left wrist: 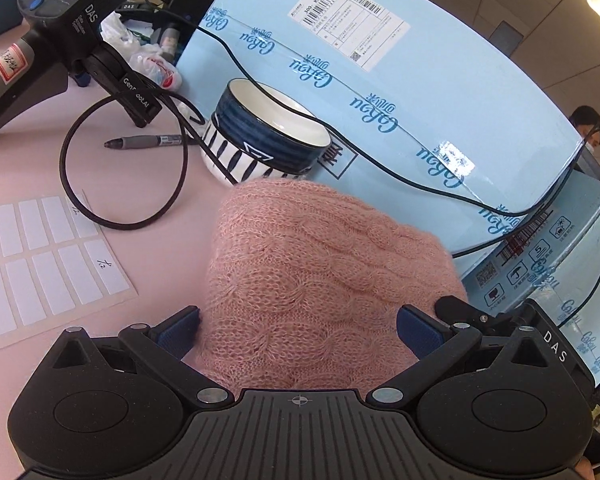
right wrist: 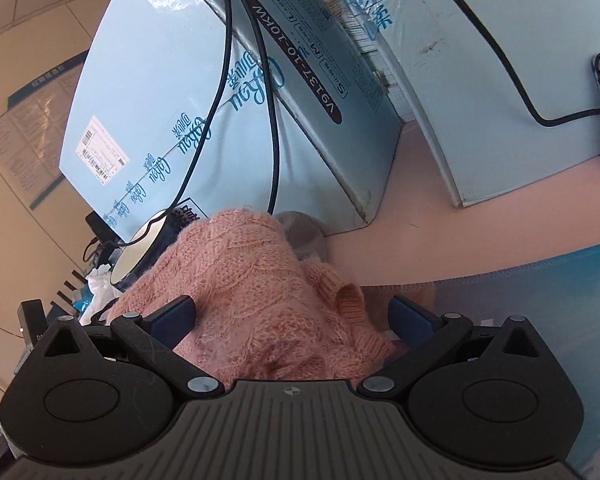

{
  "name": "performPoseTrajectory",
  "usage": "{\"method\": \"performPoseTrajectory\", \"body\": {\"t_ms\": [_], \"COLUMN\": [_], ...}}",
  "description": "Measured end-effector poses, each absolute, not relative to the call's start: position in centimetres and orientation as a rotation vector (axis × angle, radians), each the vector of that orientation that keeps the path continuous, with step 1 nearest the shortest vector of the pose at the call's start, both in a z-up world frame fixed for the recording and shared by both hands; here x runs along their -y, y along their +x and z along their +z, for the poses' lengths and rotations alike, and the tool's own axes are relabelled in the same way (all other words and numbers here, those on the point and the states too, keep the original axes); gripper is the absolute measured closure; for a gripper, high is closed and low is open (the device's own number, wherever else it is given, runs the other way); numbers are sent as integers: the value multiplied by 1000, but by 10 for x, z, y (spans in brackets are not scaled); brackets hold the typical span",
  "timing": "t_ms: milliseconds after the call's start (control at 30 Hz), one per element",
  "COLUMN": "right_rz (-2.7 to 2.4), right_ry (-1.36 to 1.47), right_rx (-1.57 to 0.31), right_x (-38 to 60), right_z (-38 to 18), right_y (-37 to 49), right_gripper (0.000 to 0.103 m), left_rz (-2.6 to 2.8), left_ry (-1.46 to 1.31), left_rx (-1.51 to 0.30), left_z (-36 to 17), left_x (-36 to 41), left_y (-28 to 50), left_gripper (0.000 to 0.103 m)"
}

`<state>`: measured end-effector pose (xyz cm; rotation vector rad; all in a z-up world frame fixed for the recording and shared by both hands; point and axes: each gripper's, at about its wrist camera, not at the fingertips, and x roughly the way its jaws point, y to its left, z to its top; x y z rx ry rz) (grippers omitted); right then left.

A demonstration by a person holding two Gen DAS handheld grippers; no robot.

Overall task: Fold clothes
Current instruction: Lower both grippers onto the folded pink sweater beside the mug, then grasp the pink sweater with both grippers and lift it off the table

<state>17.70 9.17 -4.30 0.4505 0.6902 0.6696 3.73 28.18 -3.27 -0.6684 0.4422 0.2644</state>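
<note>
Pale pink counter point(left wrist: 28, 168) runs under everything, with big light-blue boxes point(left wrist: 400, 92) standing along its far side. On it lies a pink cable-knit sweater point(left wrist: 312, 272), bunched into a mound just in front of a blue-and-white striped bowl point(left wrist: 268, 136). The left gripper point(left wrist: 298, 332) sits with its jaws spread wide, the knit lying between the blue pads but not pinched. The right gripper point(right wrist: 292, 320) is likewise wide apart over the sweater point(right wrist: 252, 280), a ribbed cuff point(right wrist: 350, 300) near its right pad. A marker point(left wrist: 148, 142), a looping black cable point(left wrist: 100, 184) and a sheet of white labels point(left wrist: 40, 264) lie to the left.
</note>
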Motion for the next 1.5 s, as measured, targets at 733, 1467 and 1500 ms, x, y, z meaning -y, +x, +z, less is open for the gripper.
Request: {"method": "performPoseTrajectory", "body": {"t_ms": [733, 1467, 1500], "right_rz": [744, 511, 507], "right_ry": [523, 506, 507], "right_rx": [-621, -502, -507], "right_x": [-96, 171, 182], "right_z": [-12, 12, 9], "right_y": [125, -2, -4], "right_gripper": [63, 63, 63], "left_rz": [67, -461, -457], "left_ry": [-479, -95, -95], "left_rx": [-239, -364, -376], "left_z": [-13, 11, 9], "left_x": [-253, -19, -9], "left_y": [24, -33, -37], "left_gripper": [64, 64, 64]}}
